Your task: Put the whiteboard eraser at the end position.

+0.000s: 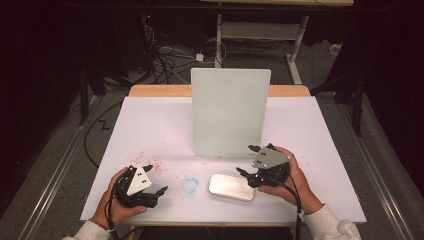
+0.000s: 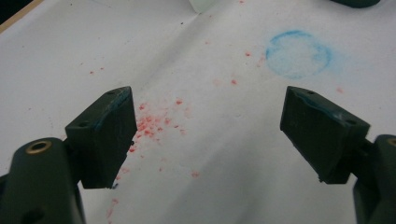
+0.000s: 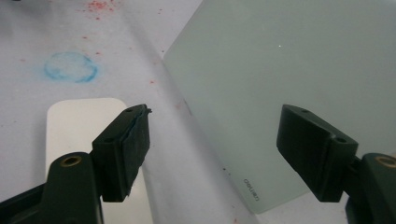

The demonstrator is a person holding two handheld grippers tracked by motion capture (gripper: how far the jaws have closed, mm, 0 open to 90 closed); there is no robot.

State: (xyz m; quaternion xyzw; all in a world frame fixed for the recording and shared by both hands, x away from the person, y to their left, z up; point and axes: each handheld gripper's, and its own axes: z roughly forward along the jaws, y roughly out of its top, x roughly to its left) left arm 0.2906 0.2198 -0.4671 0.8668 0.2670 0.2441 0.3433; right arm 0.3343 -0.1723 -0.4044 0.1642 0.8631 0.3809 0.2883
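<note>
The right gripper (image 1: 246, 161) sits with jaws parted and nothing between them, just beside the white rounded tin (image 1: 231, 186) lying flat on the counter (image 1: 150, 125). The left gripper (image 1: 156, 179) hangs wide and empty over red specks (image 2: 152, 125). To take the tin well, I'd come down square over its short sides and close gently — it looks smooth and could slip. The upright frosted board (image 1: 230, 112) stands just behind, marked "deli" — crowding any reach from that side. A blue chalky ring (image 1: 190, 185) lies between the grippers.

High view overhead, facing forward; gripper views close, sharing blue ring (image 2: 298, 54).
</note>
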